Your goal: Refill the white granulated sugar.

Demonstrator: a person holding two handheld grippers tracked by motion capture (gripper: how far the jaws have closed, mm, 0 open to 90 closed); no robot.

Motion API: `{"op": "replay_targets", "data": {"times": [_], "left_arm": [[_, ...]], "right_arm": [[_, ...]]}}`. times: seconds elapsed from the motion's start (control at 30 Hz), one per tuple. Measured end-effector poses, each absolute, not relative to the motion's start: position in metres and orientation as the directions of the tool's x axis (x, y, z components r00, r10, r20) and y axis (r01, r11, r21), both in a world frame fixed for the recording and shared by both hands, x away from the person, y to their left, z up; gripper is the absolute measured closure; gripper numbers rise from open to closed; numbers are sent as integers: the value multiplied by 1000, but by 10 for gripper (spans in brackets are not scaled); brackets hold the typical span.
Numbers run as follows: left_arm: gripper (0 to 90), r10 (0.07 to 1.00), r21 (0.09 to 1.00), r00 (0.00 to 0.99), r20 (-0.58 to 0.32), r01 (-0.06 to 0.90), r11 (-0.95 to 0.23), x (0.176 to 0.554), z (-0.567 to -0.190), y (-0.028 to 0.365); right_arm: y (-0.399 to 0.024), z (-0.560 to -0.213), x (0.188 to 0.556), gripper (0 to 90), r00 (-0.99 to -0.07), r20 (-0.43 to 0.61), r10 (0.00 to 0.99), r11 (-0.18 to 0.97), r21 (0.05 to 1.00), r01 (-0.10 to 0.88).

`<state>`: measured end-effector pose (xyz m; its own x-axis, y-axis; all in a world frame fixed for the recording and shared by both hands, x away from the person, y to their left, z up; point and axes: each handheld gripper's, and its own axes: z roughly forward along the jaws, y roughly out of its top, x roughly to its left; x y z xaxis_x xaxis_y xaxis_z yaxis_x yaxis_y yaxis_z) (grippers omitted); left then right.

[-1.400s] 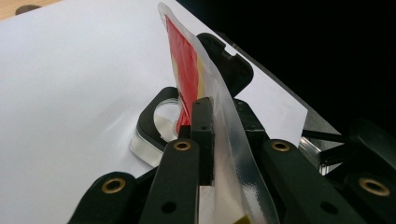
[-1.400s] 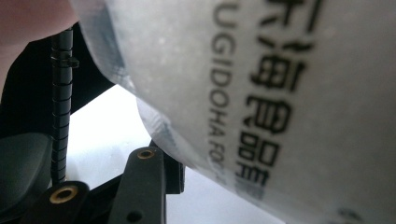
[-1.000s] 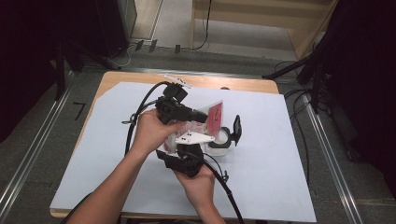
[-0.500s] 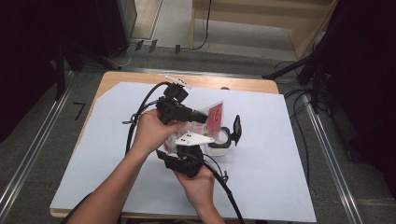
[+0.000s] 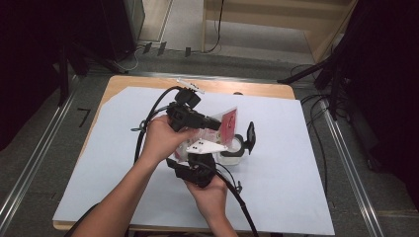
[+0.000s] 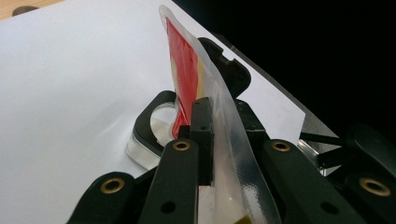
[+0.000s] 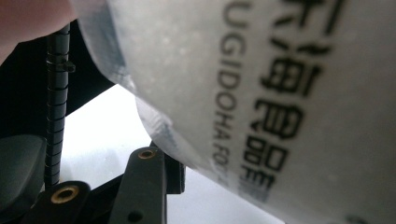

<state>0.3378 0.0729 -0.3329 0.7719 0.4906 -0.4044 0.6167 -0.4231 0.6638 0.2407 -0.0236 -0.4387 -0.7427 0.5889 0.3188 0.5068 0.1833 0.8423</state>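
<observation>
Pouch (image 5: 226, 124) unmoved against a second earlier, held upright mid-table over the black-rimmed container (image 5: 236, 147), so the work sits paused. Left gripper (image 6: 208, 135) pinches the pouch's clear edge. Right gripper (image 5: 210, 159), nearer, presses against the pouch; clamped or not, cannot tell.

I see a clear plastic pouch (image 5: 225, 126) with a red-and-cream printed panel held upright above the middle of the white sheet, its top edge leaning toward the far side of the table. In the left gripper view, the pouch (image 6: 205, 93) stands edge-on, its glossy transparent film rising over a round clear container (image 6: 154, 135) with a black rim. That container (image 5: 232, 150) sits on the sheet just beside the pouch, its black hinged lid (image 5: 250, 137) standing open. Up close, black lettering runs along the pouch (image 7: 280, 93)'s frosted film.
</observation>
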Motion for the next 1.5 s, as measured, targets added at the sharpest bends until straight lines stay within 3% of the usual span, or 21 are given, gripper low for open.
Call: {"op": "replay_targets", "data": {"times": [1.5], "left_arm": [[828, 479, 662, 771, -420, 621, -420, 339, -333, 68]], "right_arm": [[-26, -436, 239, 641, -724, 323, 609, 173, 837, 519]]}}
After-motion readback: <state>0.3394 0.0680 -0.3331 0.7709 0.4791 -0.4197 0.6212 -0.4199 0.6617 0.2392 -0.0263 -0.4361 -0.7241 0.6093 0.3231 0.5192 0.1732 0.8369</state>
